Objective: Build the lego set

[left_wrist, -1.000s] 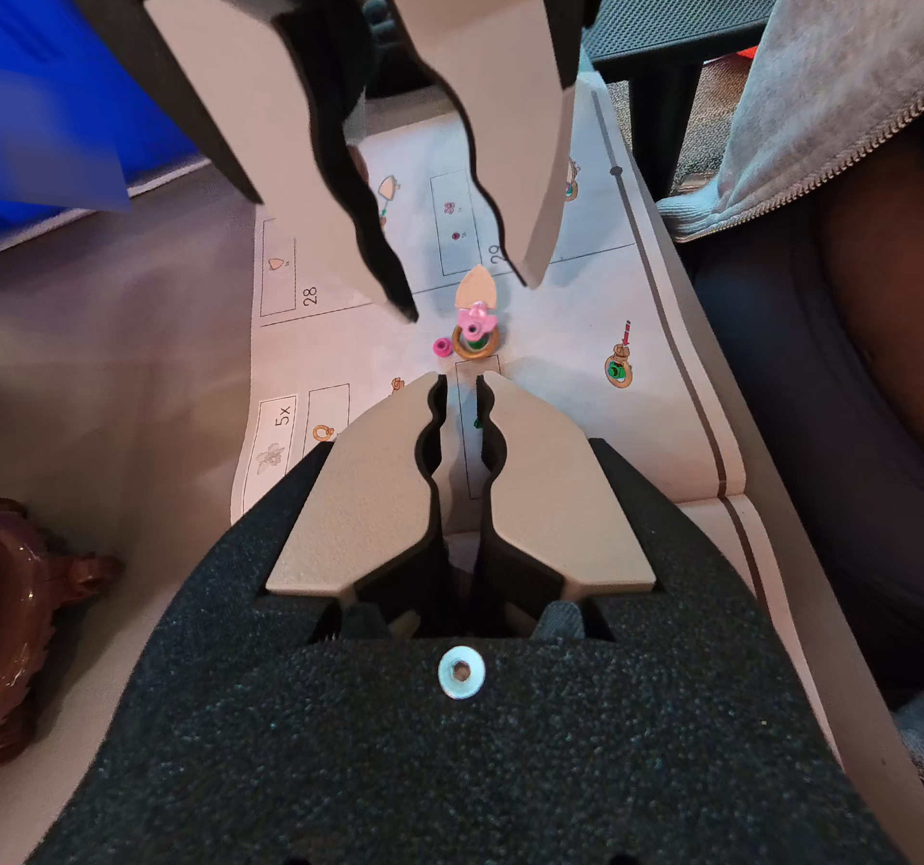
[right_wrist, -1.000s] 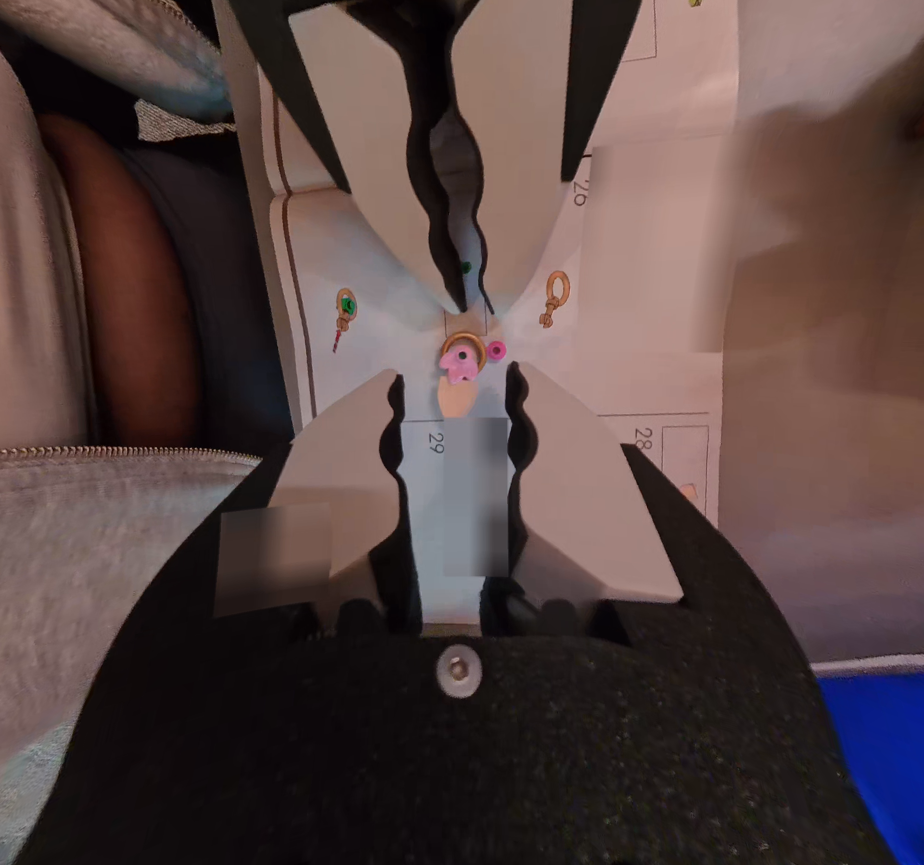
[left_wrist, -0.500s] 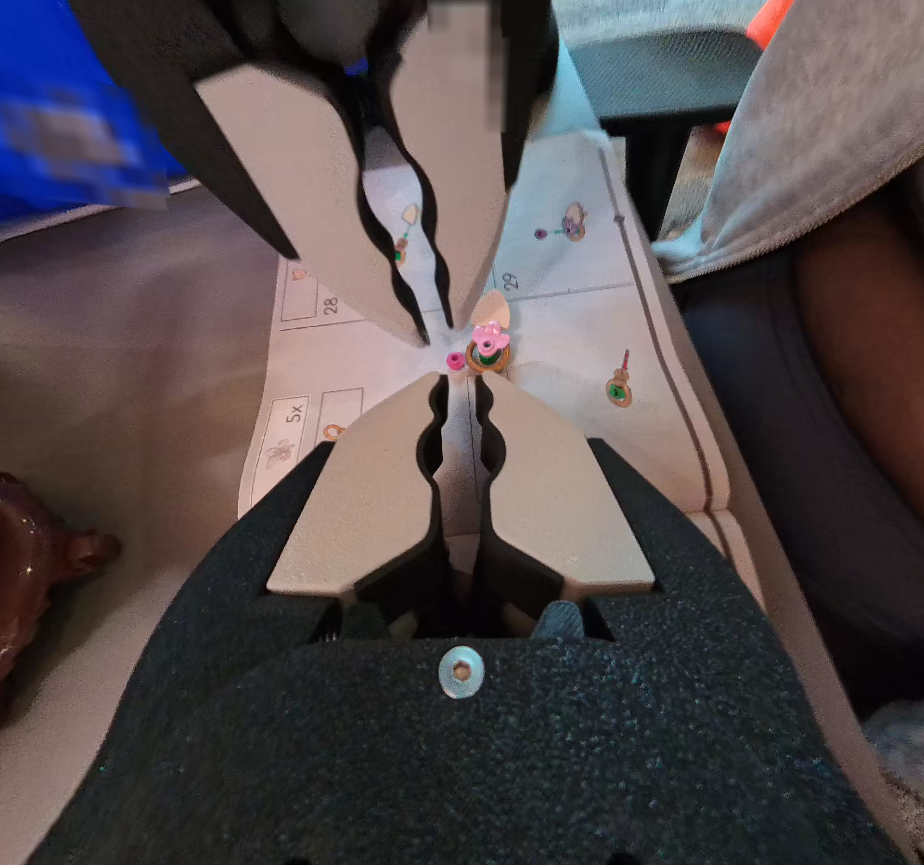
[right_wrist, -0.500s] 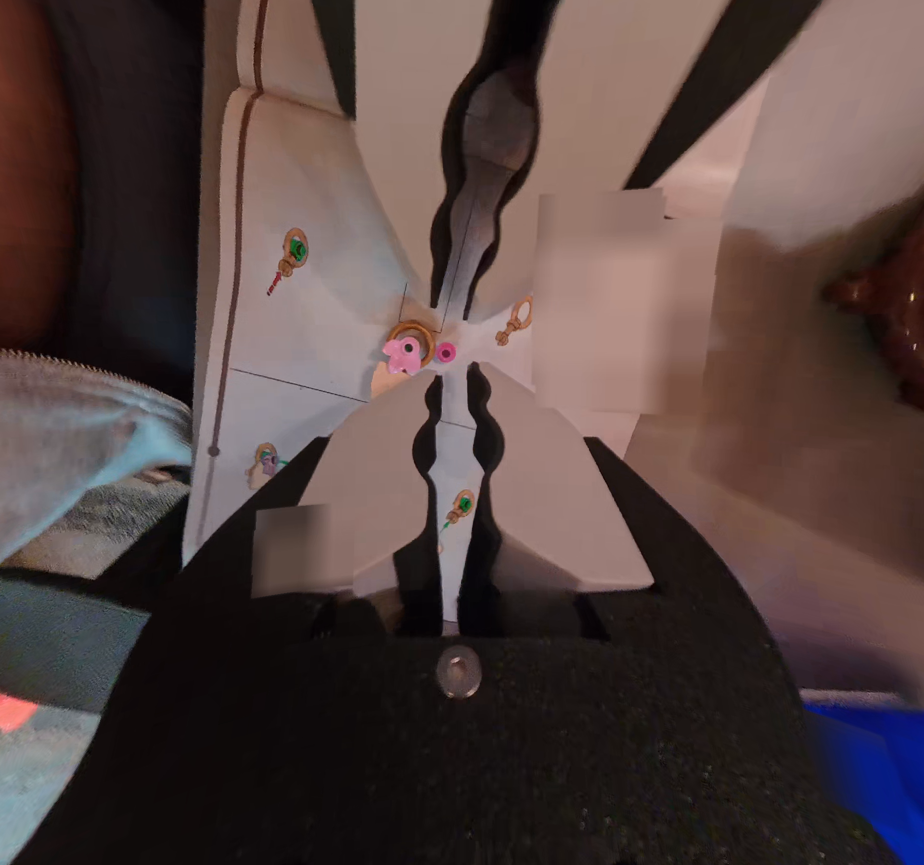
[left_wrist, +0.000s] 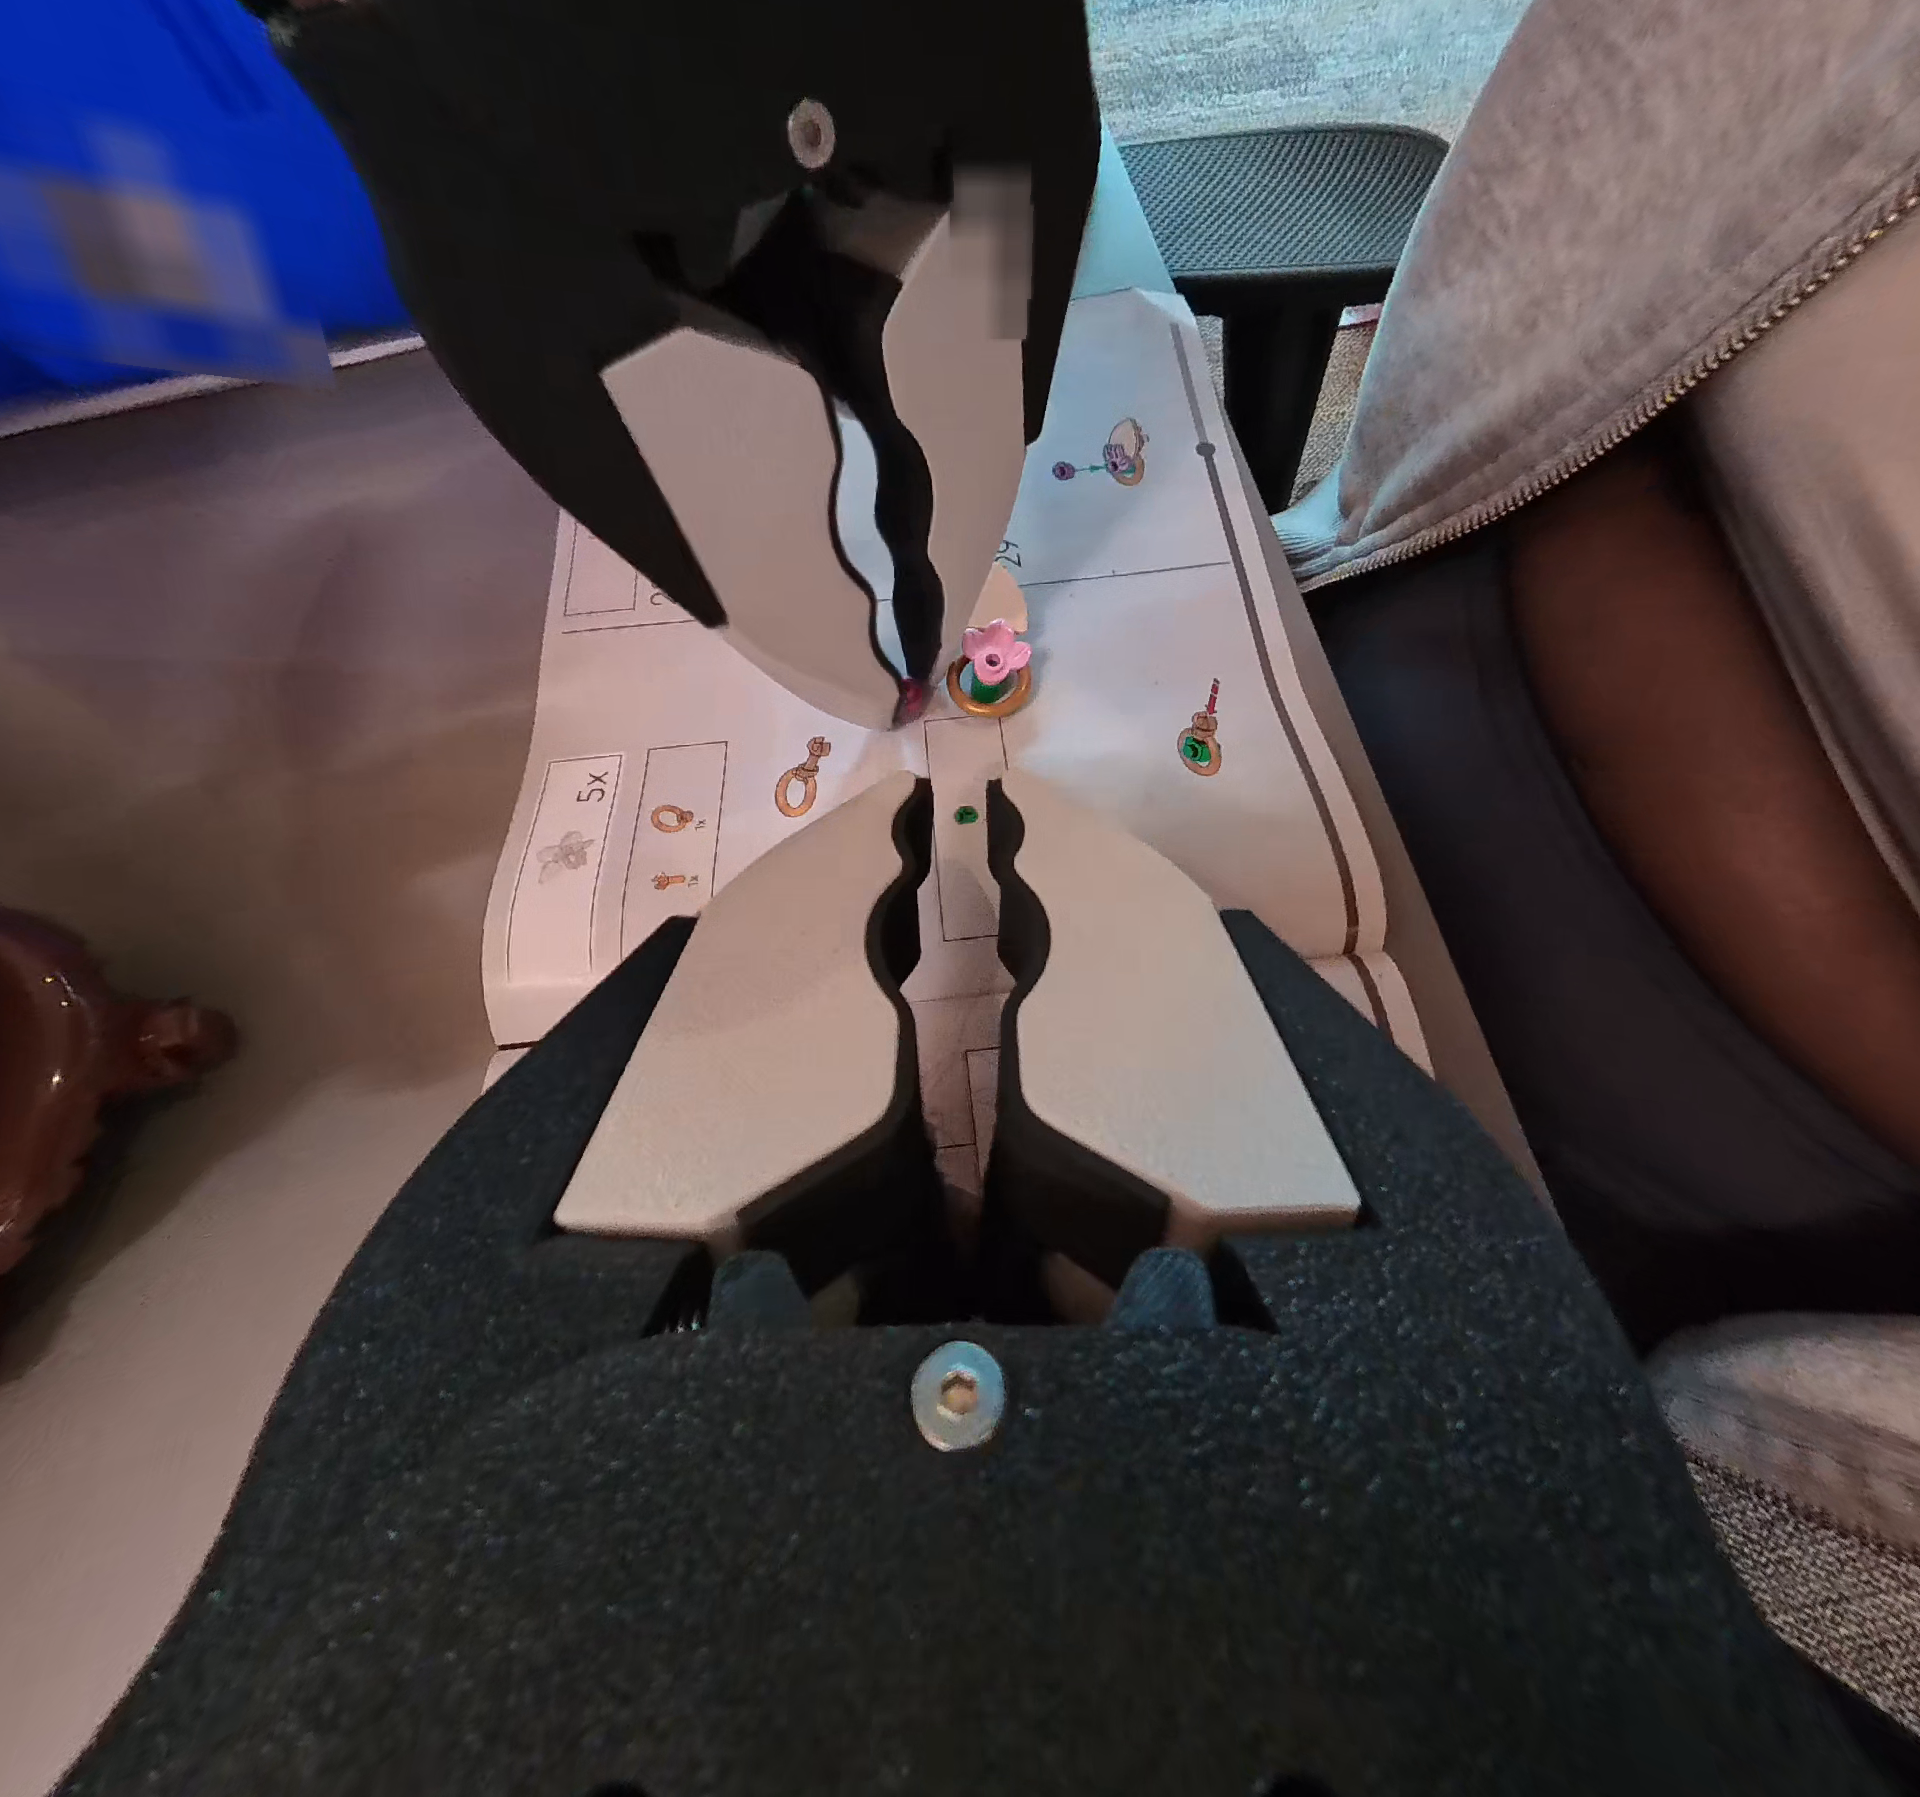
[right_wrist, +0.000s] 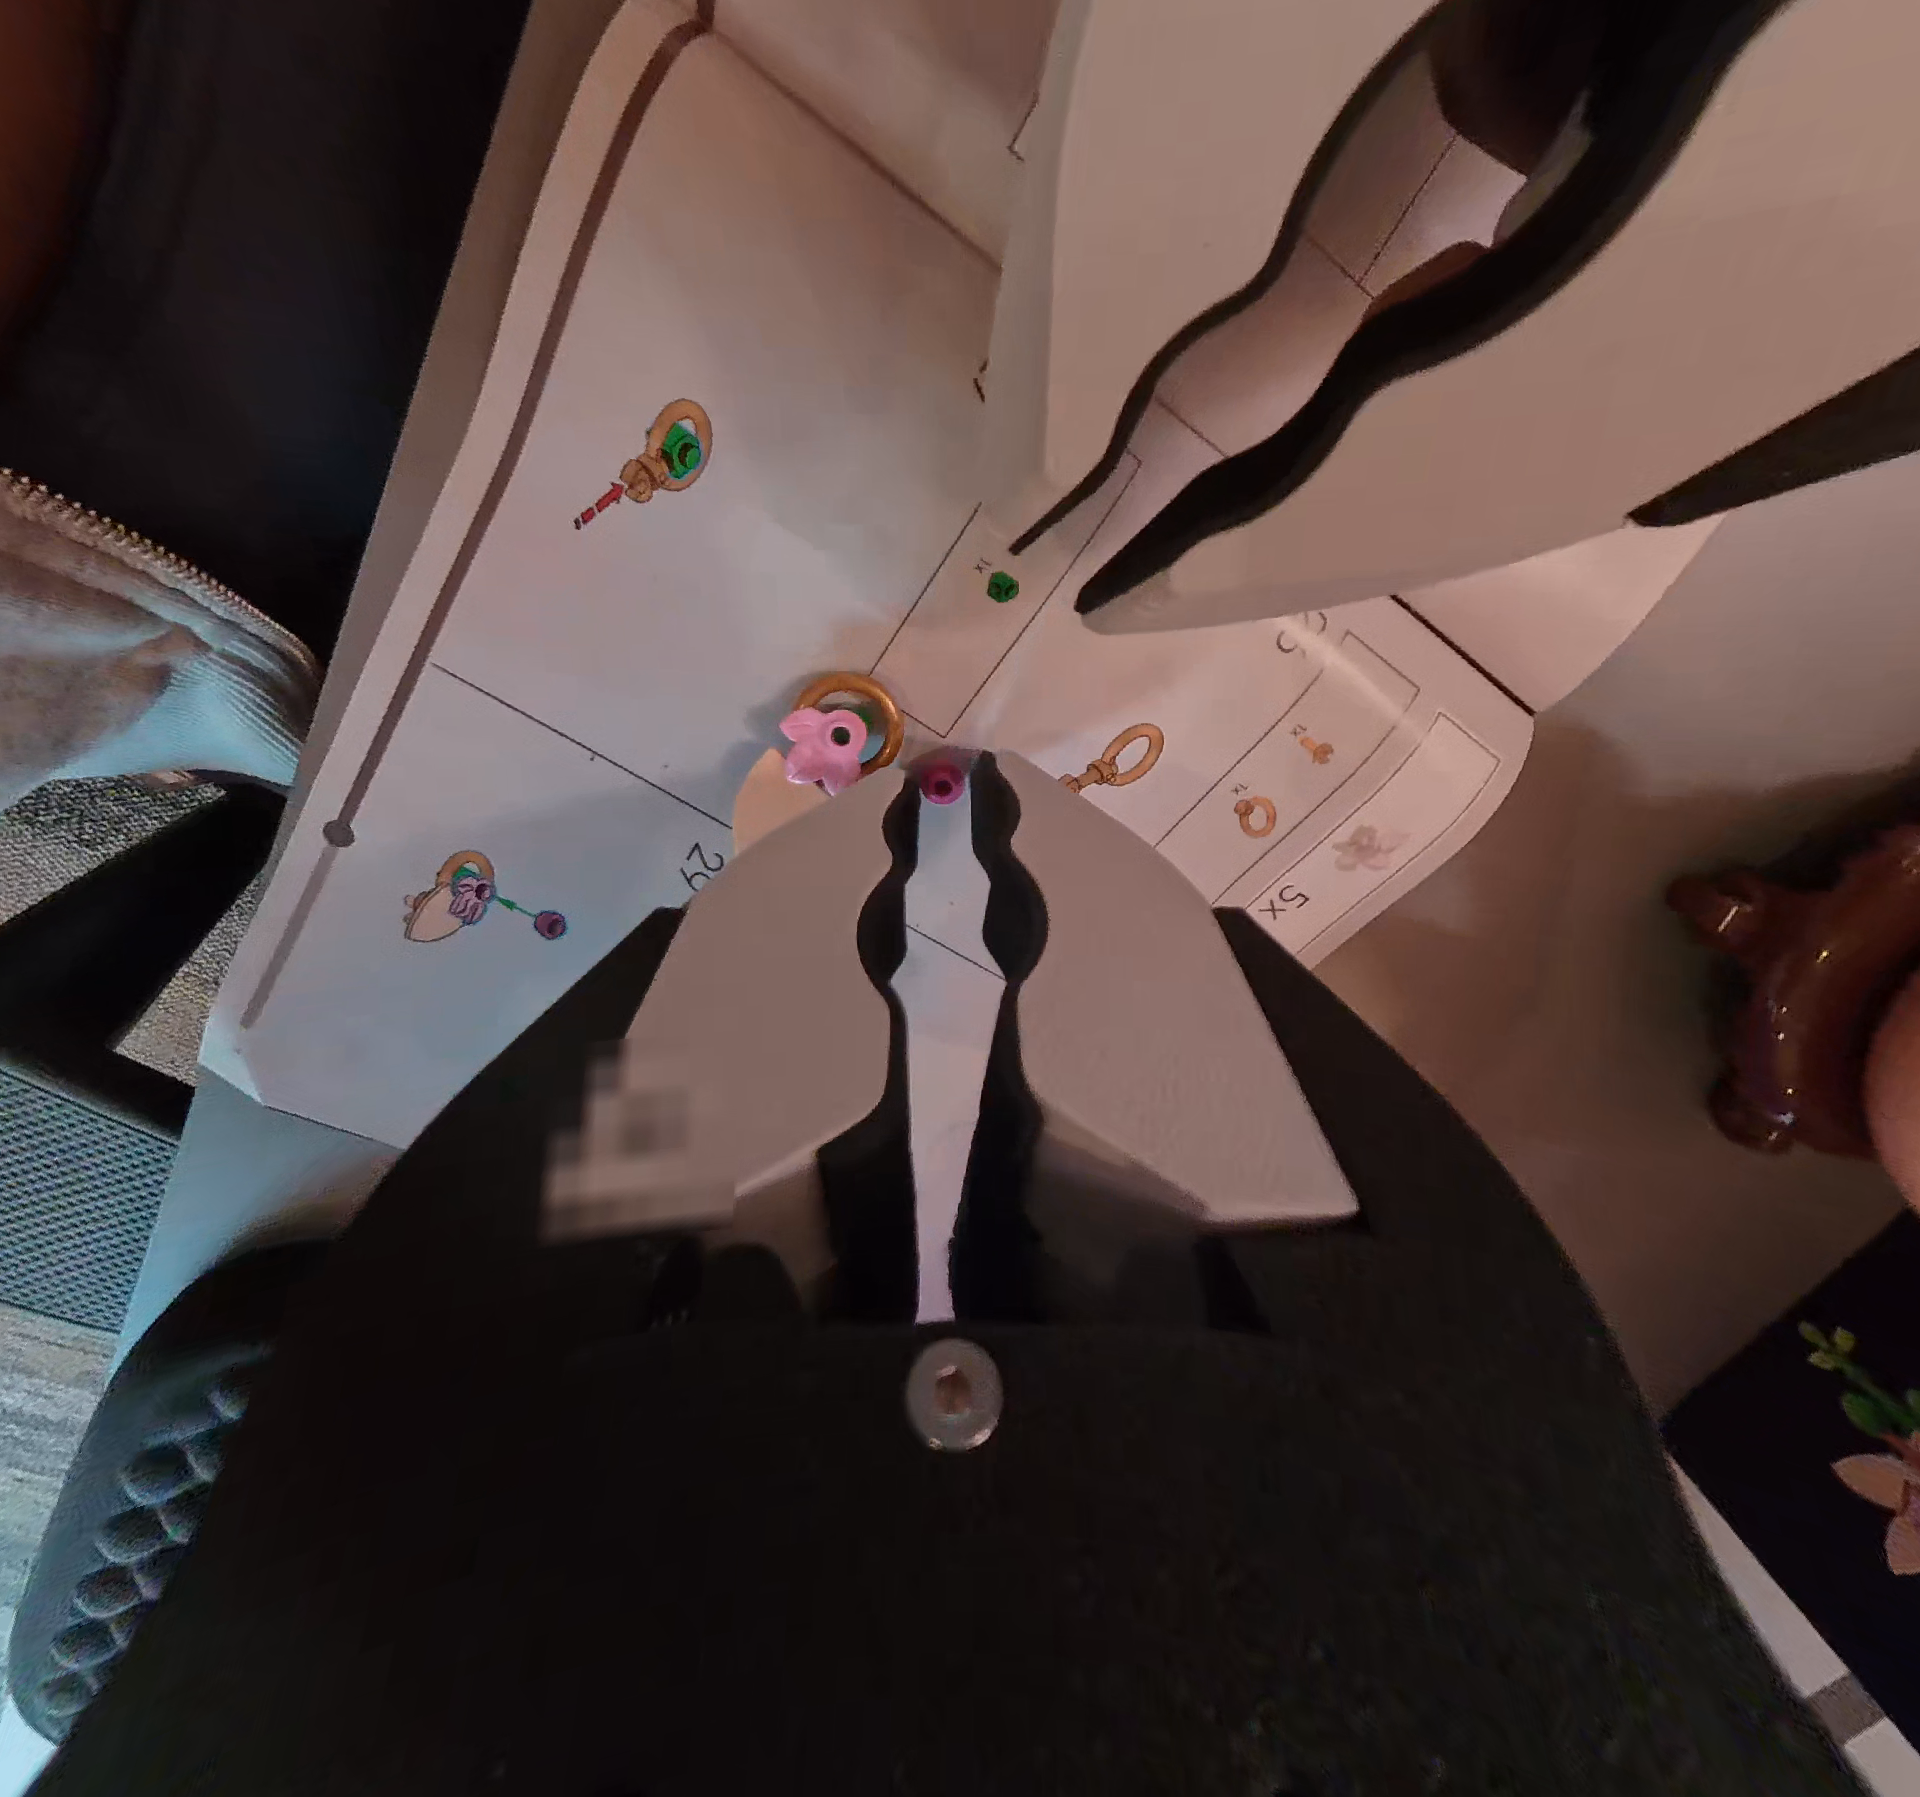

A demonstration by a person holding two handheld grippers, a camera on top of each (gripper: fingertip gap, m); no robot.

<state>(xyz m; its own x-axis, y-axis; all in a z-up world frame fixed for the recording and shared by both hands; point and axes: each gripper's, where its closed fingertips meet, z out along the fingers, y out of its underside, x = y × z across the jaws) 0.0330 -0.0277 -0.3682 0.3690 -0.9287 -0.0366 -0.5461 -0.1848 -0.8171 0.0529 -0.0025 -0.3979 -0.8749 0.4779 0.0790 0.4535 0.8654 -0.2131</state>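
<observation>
A gold ring with a green stem and a pink flower (left_wrist: 992, 677) stands on the open instruction booklet (left_wrist: 1143, 667), with a tan leaf piece (left_wrist: 1003, 594) lying behind it. A small magenta round stud (left_wrist: 912, 698) sits just left of the ring. My right gripper (left_wrist: 909, 708) comes down from above and is shut on this stud. The right wrist view shows the stud (right_wrist: 940, 783) pinched between the tips of my right gripper (right_wrist: 942, 779), beside the flower ring (right_wrist: 831, 745). My left gripper (left_wrist: 956, 786) is shut to a narrow slit, empty, just short of the ring.
A glossy brown piece (left_wrist: 62, 1072) sits on the grey table at the left. A blue box (left_wrist: 156, 137) stands at the back left. A person's grey jacket (left_wrist: 1662, 189) and a black chair (left_wrist: 1278, 199) are past the table's right edge. My left gripper (right_wrist: 1049, 573) hangs over the booklet. Some 5 cm of space lies between my two pairs of fingers.
My right gripper went from wide open to shut, dropping onto the magenta stud and pinching it. My left gripper stayed almost still, with the same narrow gap.
</observation>
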